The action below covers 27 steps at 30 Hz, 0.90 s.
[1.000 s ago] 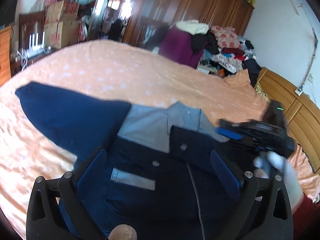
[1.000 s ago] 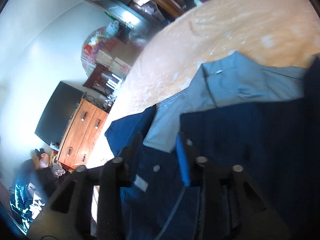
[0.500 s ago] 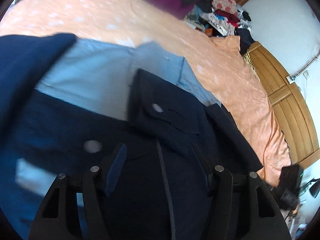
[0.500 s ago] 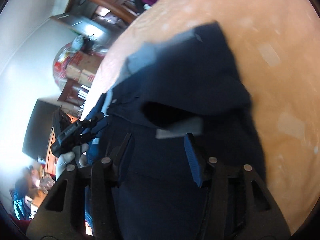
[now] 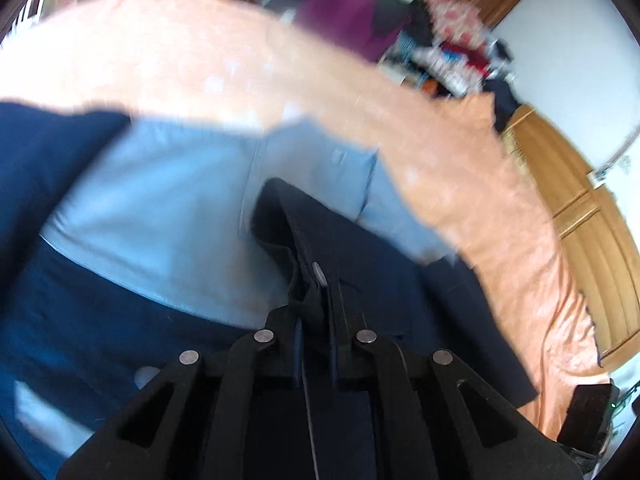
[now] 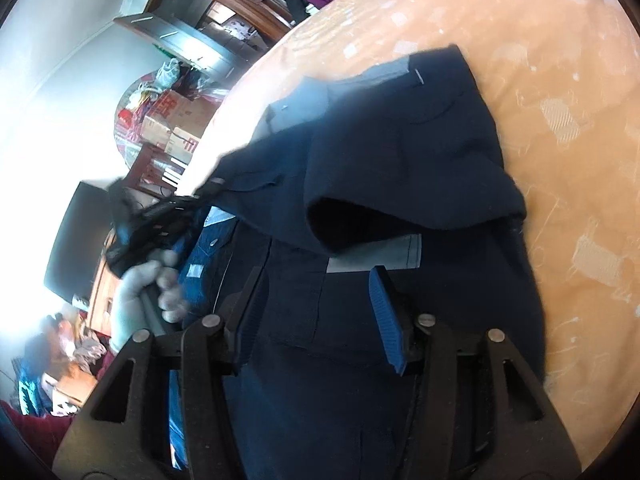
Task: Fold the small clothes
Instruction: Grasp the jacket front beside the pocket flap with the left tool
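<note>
A small navy shirt (image 5: pixel 100 320) with a light blue yoke (image 5: pixel 168 208) lies on the orange bedspread (image 5: pixel 200 52). My left gripper (image 5: pixel 316 320) is shut on the shirt's dark front placket by a button, pinching it up in a ridge. In the right wrist view the same shirt (image 6: pixel 400 152) has a sleeve folded over its body. My right gripper (image 6: pixel 320 296) hovers open just over the dark cloth, nothing between its blue pads (image 6: pixel 386 316). The left gripper (image 6: pixel 160 220), held by a gloved hand (image 6: pixel 136 292), shows at the left there.
The orange bedspread (image 6: pixel 560 80) spreads wide around the shirt. A wooden headboard (image 5: pixel 580 220) stands at the right, wardrobes and heaped clothes (image 5: pixel 420 20) beyond the bed. Cardboard boxes (image 6: pixel 172 120) and a dark television (image 6: pixel 76 232) sit past the far bed edge.
My left gripper went from open over the shirt front to shut on the placket. The right gripper let the sleeve drop folded over the body and stays open.
</note>
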Tool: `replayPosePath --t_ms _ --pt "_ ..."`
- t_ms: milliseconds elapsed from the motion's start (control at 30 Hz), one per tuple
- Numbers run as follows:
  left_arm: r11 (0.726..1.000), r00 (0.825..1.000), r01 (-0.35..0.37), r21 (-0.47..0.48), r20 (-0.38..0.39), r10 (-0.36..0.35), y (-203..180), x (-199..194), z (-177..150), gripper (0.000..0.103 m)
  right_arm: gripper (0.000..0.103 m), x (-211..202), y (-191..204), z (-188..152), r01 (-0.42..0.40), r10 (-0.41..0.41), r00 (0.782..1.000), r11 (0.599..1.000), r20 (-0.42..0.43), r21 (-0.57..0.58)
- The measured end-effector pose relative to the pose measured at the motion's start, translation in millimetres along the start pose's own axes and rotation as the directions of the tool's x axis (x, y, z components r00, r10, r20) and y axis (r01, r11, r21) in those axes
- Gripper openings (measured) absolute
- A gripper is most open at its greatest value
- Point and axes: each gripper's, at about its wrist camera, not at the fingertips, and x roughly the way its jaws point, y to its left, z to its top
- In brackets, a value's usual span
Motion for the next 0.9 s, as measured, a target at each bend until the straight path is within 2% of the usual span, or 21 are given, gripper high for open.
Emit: replayPosePath --t_ms 33,100,133,233,367,467,500,533,567,600,700,767,833,867,900 --pt "1.0 1.0 0.0 -0.004 0.03 0.0 6 -12 2 0.007 0.052 -2 1 0 0.007 -0.007 1.0 1.0 0.001 -0.012" --pt "0.997 0.996 -0.077 -0.022 0.043 0.078 29 -22 2 0.007 0.053 -6 1 0 0.02 -0.02 1.0 1.0 0.001 -0.024" --pt "0.993 0.993 -0.111 -0.036 0.028 0.112 40 -21 0 0.006 0.053 -8 -1 1 0.021 -0.021 1.0 1.0 0.003 -0.023" --pt "0.985 0.99 -0.137 -0.1 -0.055 0.132 77 -5 -11 0.008 0.054 -11 -7 6 0.031 -0.031 0.999 0.999 0.029 -0.008" --pt "0.985 0.989 -0.143 -0.093 -0.043 0.14 79 -4 -18 0.009 0.054 -21 -14 22 0.044 -0.045 0.994 0.999 0.102 0.018" --pt "0.983 0.988 -0.154 -0.102 -0.026 0.152 78 -6 -17 0.009 0.054 -20 -25 39 0.107 -0.106 0.985 0.994 0.138 0.004" --pt "0.982 0.988 -0.155 -0.107 -0.02 0.153 82 -10 -19 0.009 0.054 -15 -32 43 0.136 -0.136 0.982 0.991 0.128 0.008" --pt "0.98 0.987 -0.162 -0.116 -0.01 0.162 83 -14 -20 0.009 0.054 -4 -44 46 0.152 -0.154 0.984 0.988 0.084 0.028" --pt "0.979 0.986 -0.164 -0.124 0.0 0.165 86 -19 -20 0.009 0.049 8 -54 46 0.167 -0.169 0.985 0.984 0.019 0.055" --pt "0.977 0.986 -0.163 -0.135 0.006 0.165 89 -23 -22 0.009 0.046 15 -60 42 0.186 -0.186 0.983 0.98 -0.009 0.073" --pt "0.976 0.989 -0.147 -0.159 -0.013 0.147 97 -28 -27 0.009 0.053 9 -46 37 0.183 -0.183 0.983 0.983 0.014 0.011" --pt "0.984 0.994 -0.102 -0.144 -0.059 0.094 96 -25 -33 0.005 0.053 5 -42 31 0.183 -0.183 0.983 0.983 0.023 -0.006" --pt "0.99 0.995 -0.085 -0.111 -0.058 0.078 87 -28 -36 0.006 0.053 5 -44 27 0.188 -0.188 0.982 0.982 0.025 -0.012" --pt "0.993 0.997 -0.054 -0.104 -0.064 0.048 81 -28 -38 0.008 0.053 5 -44 26 0.186 -0.186 0.982 0.982 0.023 -0.011" --pt "0.993 0.997 -0.026 -0.111 -0.075 0.018 79 -28 -39 0.023 0.053 6 -46 24 0.182 -0.182 0.983 0.983 0.021 -0.007"
